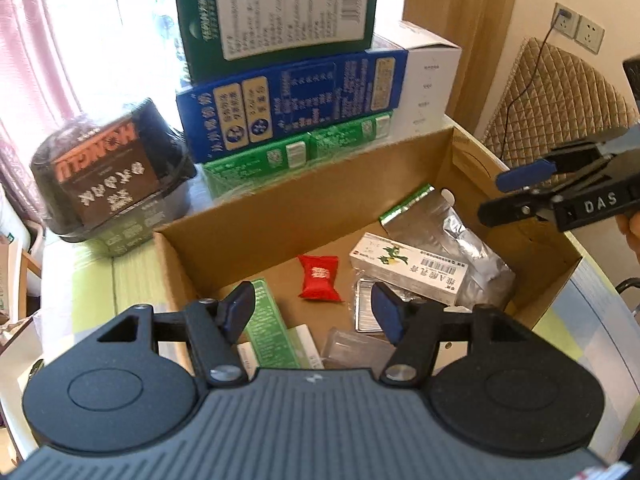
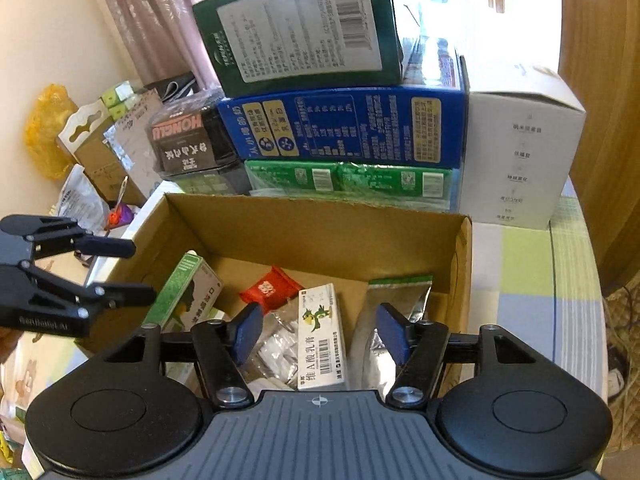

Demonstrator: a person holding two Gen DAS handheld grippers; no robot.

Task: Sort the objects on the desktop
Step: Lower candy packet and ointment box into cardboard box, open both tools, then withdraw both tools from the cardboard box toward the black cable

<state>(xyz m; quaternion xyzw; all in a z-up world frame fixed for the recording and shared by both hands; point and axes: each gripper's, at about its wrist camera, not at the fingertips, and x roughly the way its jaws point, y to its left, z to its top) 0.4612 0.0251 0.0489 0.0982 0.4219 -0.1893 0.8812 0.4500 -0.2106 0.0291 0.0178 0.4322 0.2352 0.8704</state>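
Note:
An open cardboard box (image 1: pixel 280 200) (image 2: pixel 320 224) holds small items. Inside lie a red candy packet (image 1: pixel 319 278) (image 2: pixel 267 288), a white ointment carton (image 1: pixel 408 272) (image 2: pixel 320 340), a silver foil pouch (image 1: pixel 460 240) (image 2: pixel 400 300) and a green medicine carton (image 1: pixel 272 324) (image 2: pixel 184 292). My left gripper (image 1: pixel 314 312) hangs open above the box's near end, with nothing between its fingers. Over the ointment carton my right gripper (image 2: pixel 318 330) also stands open and empty. Each gripper shows in the other's view: the right gripper (image 1: pixel 500 196) at the box's right rim, the left gripper (image 2: pixel 136 268) at its left rim.
Behind the box stands a stack: a dark green box (image 1: pixel 276 12) on a blue milk carton (image 1: pixel 296 100) on green packs (image 1: pixel 296 156), with a white box (image 1: pixel 432 80) beside. A black wrapped bowl (image 1: pixel 112 172) sits left. Clutter (image 2: pixel 100 152) lies beyond the table's left.

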